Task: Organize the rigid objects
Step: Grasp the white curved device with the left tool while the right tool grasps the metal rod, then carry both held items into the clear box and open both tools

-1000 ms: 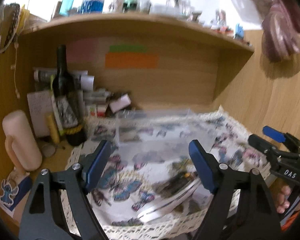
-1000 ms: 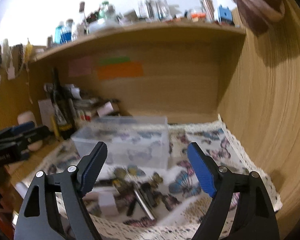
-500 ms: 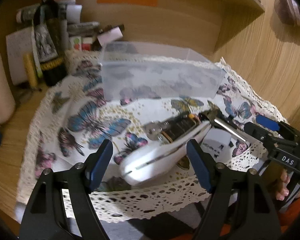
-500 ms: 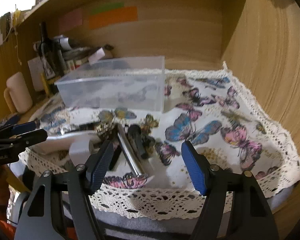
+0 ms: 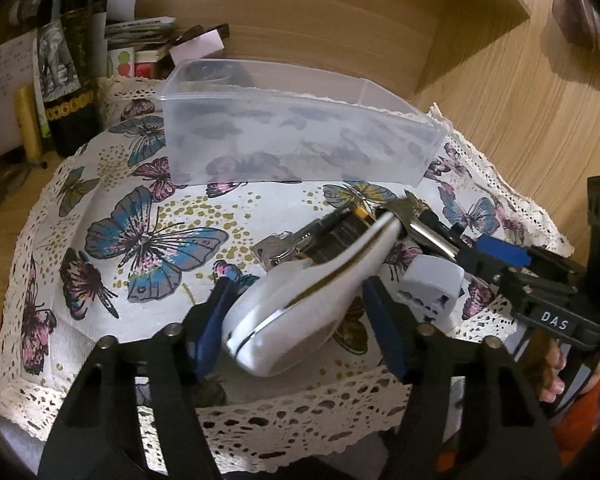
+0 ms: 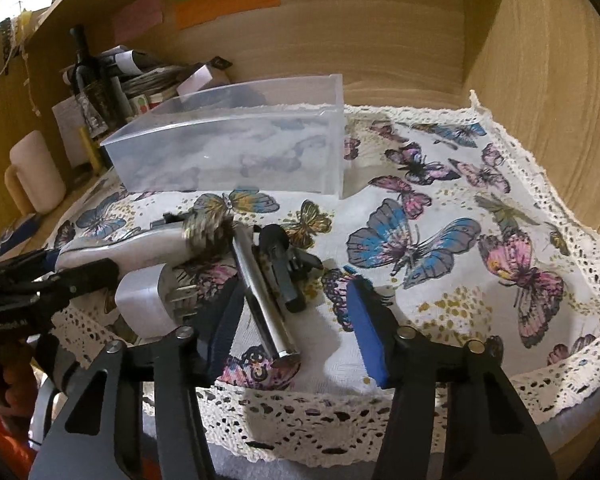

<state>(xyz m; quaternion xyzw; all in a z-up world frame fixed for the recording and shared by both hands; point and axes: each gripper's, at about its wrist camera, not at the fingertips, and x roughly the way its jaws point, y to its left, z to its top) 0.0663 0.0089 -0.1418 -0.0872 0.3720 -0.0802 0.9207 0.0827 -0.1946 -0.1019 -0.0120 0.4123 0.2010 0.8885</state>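
Note:
A clear plastic bin stands at the back of the butterfly cloth; it also shows in the right wrist view. A white handheld device lies in front of it with keys, a white plug adapter and a chrome tube beside a black tool. My left gripper is open, its jaws either side of the white device's near end. My right gripper is open, straddling the chrome tube's near end.
A dark bottle, papers and small boxes crowd the back left corner. A pale pink mug stands at the left. Wooden walls close the back and right. The cloth's lace edge hangs over the front.
Both grippers have tilted down from facing the shelf and moved in low over the cloth. The left now straddles the white device, the right the chrome tube.

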